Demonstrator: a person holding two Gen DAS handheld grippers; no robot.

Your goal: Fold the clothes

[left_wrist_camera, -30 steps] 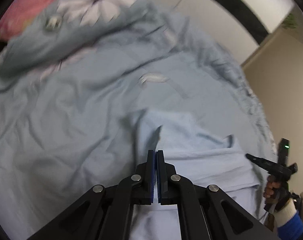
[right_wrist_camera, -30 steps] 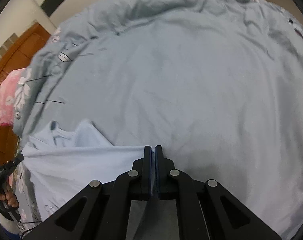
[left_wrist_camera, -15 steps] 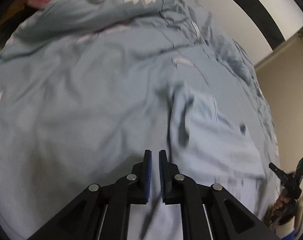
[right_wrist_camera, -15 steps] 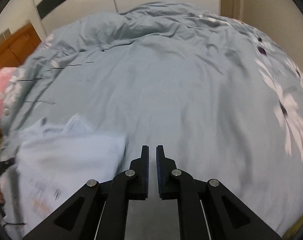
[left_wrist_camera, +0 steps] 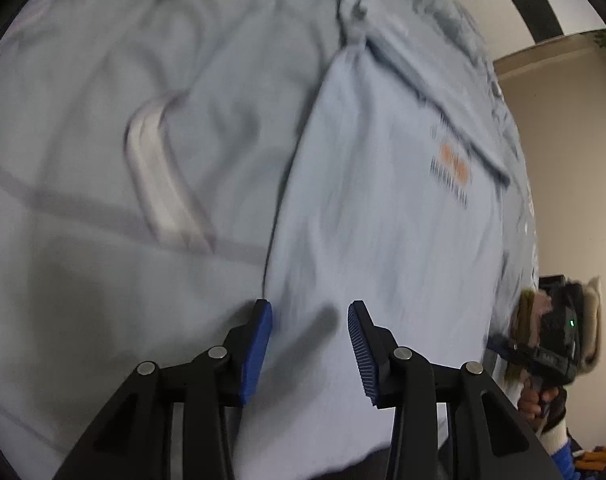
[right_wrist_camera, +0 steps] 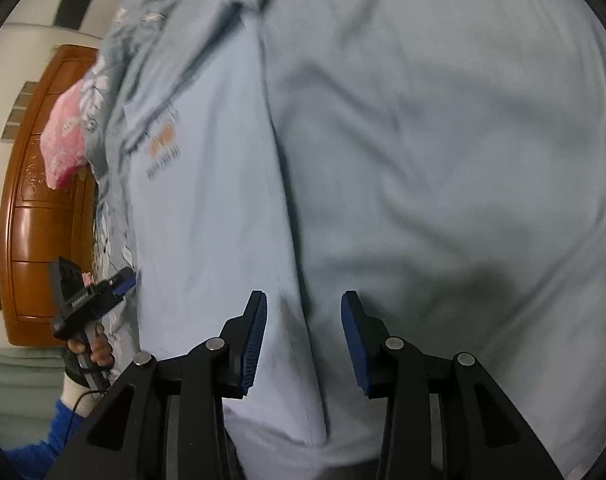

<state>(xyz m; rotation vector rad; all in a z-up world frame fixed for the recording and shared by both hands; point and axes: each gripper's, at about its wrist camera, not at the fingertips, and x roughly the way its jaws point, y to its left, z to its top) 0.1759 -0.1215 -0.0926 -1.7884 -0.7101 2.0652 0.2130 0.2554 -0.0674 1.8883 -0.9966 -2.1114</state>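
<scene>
A pale blue cotton T-shirt with a small orange and dark chest print (left_wrist_camera: 367,216) lies as a long strip on a grey-blue flowered quilt (left_wrist_camera: 103,120). At its left near edge, the left gripper (left_wrist_camera: 309,344) hangs low, blue-padded jaws wide apart, holding nothing. A second ago it was pinched shut on the cloth; half a second ago it had cracked open. At the shirt's right near edge, the right gripper (right_wrist_camera: 303,336) matches it: spread wide and empty, where it too was clamped shut. Both have let go, so one fold appears laid down; fresh grips at the near corners seem likely.
</scene>
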